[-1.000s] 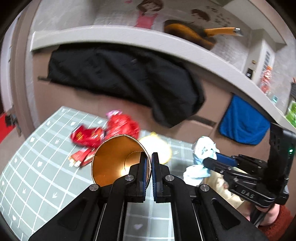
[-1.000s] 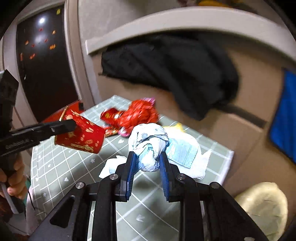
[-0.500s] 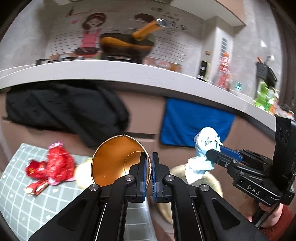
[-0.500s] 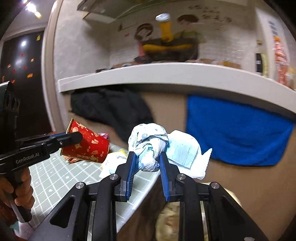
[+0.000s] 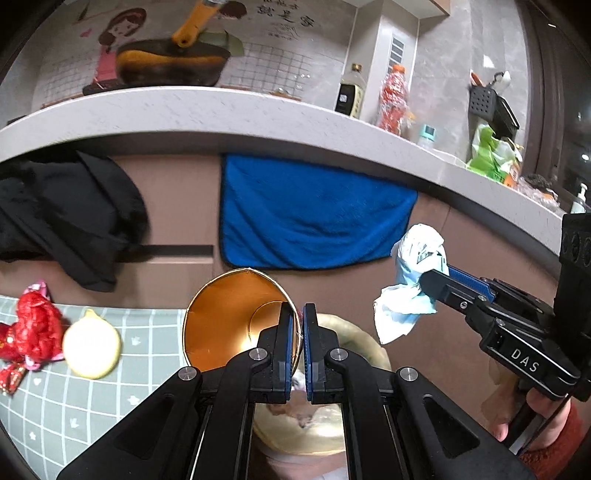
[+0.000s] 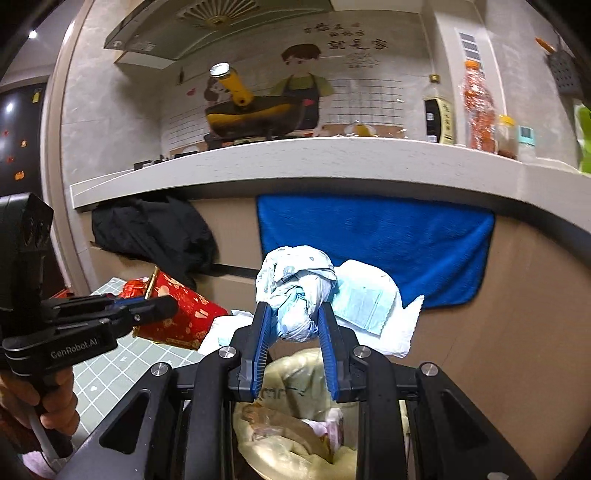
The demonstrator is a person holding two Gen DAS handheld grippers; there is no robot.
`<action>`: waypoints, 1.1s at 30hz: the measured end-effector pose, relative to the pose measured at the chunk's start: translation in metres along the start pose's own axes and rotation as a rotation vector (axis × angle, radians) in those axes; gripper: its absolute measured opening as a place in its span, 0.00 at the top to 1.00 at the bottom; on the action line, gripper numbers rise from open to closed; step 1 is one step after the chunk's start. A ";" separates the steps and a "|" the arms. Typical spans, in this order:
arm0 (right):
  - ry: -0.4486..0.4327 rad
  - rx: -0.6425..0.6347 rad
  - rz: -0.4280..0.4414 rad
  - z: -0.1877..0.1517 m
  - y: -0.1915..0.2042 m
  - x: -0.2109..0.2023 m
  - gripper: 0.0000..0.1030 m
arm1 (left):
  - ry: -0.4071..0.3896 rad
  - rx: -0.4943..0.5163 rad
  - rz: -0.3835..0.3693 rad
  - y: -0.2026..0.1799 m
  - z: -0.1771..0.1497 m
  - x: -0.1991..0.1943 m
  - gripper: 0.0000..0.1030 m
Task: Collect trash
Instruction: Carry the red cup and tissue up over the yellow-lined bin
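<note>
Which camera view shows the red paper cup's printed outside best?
The right wrist view: the red paper cup shows its patterned side, pinched by the left hand-held gripper. The left wrist view shows only its gold inside.

Home kitchen. A pale stone-look counter [image 6: 332, 158] ran across mid-frame in both views. At upper centre a yellow-handled pan [image 6: 251, 110] sat on a hob in front of a tiled wall bearing a cartoon mural [image 6: 303, 74] of a cook in an apron. Range hood [image 6: 207, 26] was at upper left of the right wrist view. An oil bottle [image 6: 437, 114] and an orange-capped drink bottle [image 6: 478, 110] stood at upper right. Blue towel [image 5: 310, 218] and a dark garment [image 5: 66, 221] hung over the counter front. At lower left was a table with a green checked cloth [image 5: 74, 398]; a lined bin [image 6: 295, 435] lay below centre.
</note>
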State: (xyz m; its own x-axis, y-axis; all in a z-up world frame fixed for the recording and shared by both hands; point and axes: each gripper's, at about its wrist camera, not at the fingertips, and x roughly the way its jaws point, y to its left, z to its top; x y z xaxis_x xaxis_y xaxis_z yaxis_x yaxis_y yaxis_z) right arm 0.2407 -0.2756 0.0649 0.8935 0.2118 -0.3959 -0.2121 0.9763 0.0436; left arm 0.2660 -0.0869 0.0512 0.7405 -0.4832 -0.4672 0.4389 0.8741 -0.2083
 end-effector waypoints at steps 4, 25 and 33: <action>0.012 0.023 -0.015 -0.010 -0.015 0.001 0.77 | 0.028 0.005 -0.014 -0.007 -0.004 0.015 0.95; 0.136 0.107 -0.011 -0.051 -0.045 0.048 0.77 | 0.151 -0.015 -0.022 -0.002 -0.033 0.073 0.95; 0.182 0.132 -0.008 -0.060 -0.051 0.065 0.77 | 0.180 -0.021 -0.019 0.000 -0.037 0.086 0.95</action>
State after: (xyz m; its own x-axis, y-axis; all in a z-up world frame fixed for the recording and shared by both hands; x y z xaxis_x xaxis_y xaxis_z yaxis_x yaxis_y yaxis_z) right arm 0.2857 -0.3146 -0.0184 0.8062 0.2040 -0.5553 -0.1409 0.9779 0.1548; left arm 0.3110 -0.1265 -0.0206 0.6281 -0.4842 -0.6092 0.4400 0.8667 -0.2352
